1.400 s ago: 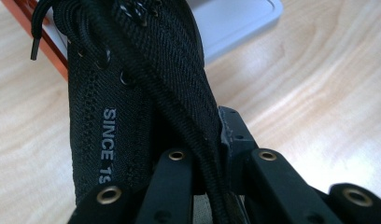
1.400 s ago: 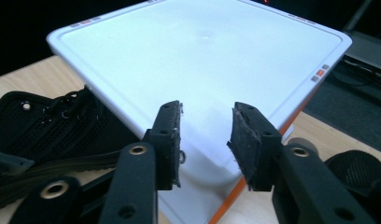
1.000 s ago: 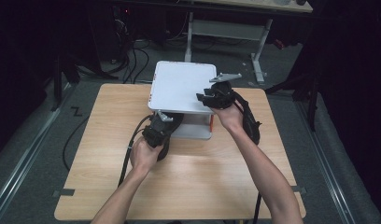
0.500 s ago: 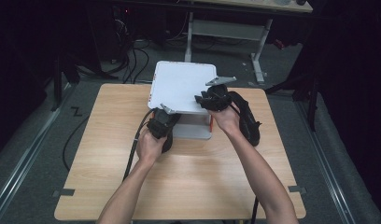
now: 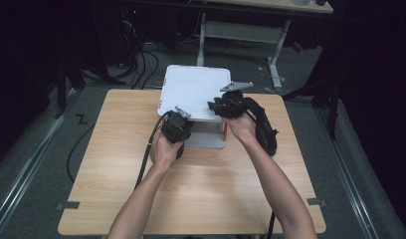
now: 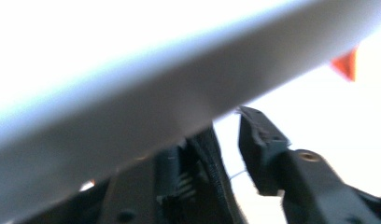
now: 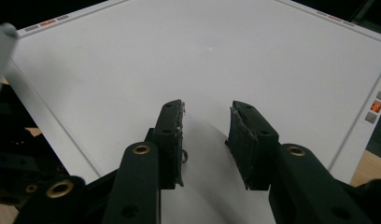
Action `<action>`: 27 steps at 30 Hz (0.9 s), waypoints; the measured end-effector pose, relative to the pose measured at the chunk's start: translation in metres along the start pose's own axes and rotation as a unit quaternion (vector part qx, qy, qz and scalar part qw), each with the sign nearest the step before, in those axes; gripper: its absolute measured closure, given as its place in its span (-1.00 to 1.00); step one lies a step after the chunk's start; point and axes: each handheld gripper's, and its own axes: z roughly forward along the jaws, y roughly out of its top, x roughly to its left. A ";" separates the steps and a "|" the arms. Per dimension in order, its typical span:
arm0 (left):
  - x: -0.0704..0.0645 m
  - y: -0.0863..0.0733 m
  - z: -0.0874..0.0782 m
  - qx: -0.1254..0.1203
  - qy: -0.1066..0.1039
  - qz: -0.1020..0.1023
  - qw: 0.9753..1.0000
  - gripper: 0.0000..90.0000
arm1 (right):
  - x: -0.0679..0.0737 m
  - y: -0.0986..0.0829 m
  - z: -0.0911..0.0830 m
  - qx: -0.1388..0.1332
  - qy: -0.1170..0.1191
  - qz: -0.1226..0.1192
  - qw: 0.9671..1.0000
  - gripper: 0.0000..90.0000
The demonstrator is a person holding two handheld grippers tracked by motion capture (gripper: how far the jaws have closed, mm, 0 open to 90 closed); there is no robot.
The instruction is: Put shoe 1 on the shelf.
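A white flat-topped plastic box (image 5: 191, 92) stands at the far middle of the light wooden worktop (image 5: 106, 174). The left tool (image 5: 177, 124) sits at the box's near left edge; the right tool (image 5: 222, 105) rests over its near right corner.

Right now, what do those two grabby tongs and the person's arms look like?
Both tongs are black: the left tongs trail a thick black cable toward the table's near edge, and the right tongs carry a grey three-cornered plate on top. Up close, the right one's two flat black jaws have brass-coloured screws. The person's forearms are bare, with no sleeves showing.
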 end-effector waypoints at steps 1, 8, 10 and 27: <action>0.000 0.001 -0.001 0.010 -0.004 0.000 1.000 0.21 | 0.000 0.001 0.000 0.000 0.001 0.000 1.000 0.44; -0.003 0.007 -0.019 -0.002 -0.011 -0.011 1.000 -0.09 | 0.001 0.000 0.003 -0.008 -0.005 -0.001 1.000 0.45; -0.004 0.008 -0.024 -0.005 -0.005 -0.002 1.000 -0.17 | 0.001 0.000 0.003 -0.009 -0.006 -0.001 1.000 0.45; 0.018 -0.024 -0.072 -0.005 0.024 -0.011 1.000 -0.57 | -0.003 0.000 0.004 -0.008 0.006 0.001 1.000 0.45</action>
